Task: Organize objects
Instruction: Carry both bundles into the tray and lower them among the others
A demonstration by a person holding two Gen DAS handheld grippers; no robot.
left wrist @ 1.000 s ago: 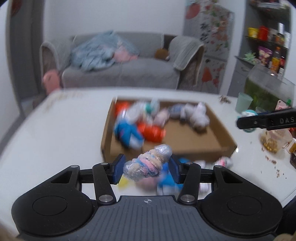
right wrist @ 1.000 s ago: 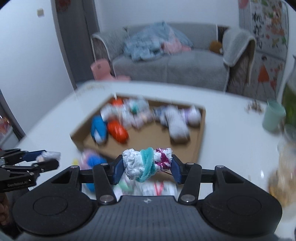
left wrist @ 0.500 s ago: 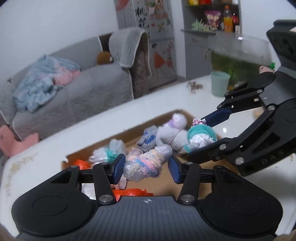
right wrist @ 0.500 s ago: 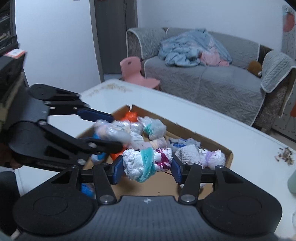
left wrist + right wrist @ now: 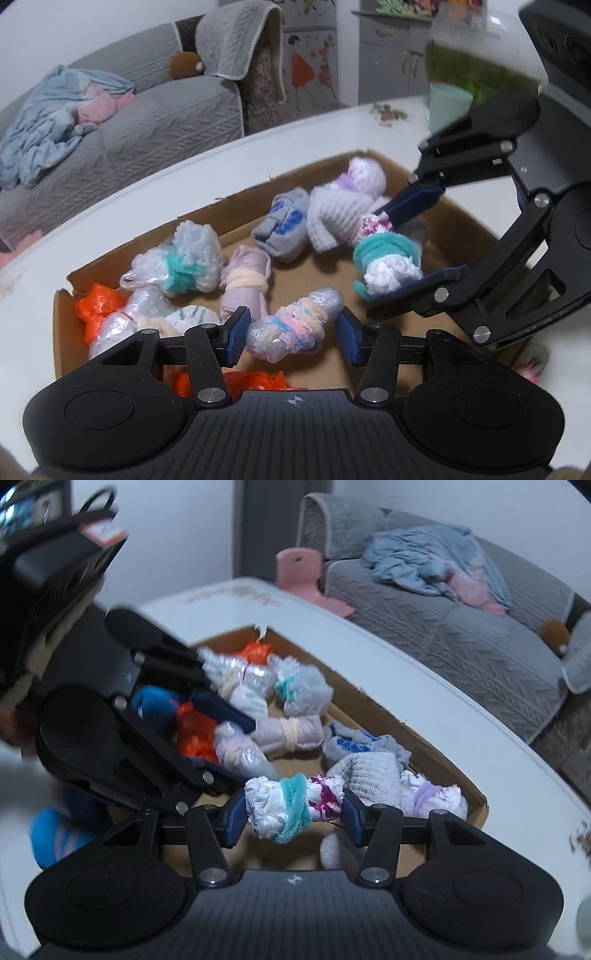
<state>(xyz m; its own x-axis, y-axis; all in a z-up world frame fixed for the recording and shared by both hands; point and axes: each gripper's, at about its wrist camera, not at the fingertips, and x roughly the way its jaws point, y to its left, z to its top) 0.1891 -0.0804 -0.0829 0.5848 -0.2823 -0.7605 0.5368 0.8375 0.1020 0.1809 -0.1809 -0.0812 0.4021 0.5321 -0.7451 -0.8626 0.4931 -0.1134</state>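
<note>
- Left tongs [image 5: 291, 334] are spread a bit wider than the pastel plastic-wrapped bundle [image 5: 291, 325] sitting between the pads. There's a gap on the right side, and I honestly can't tell if the left pad is touching it.
- Right tongs [image 5: 295, 814] are clamped on a white wad with a teal band [image 5: 293, 808], one blue pad on each end, held just above the cardboard box [image 5: 469, 218].
- Both sets of tongs are over the box on the white worktop [image 5: 184, 177], with the right one poking in from the side.
- Inside the box: orange bag [image 5: 92, 314], teal-tied plastic bundle [image 5: 184, 262], pink sock roll [image 5: 245, 284], grey-blue socks [image 5: 284, 225], lavender knit ones [image 5: 343, 206].
</note>
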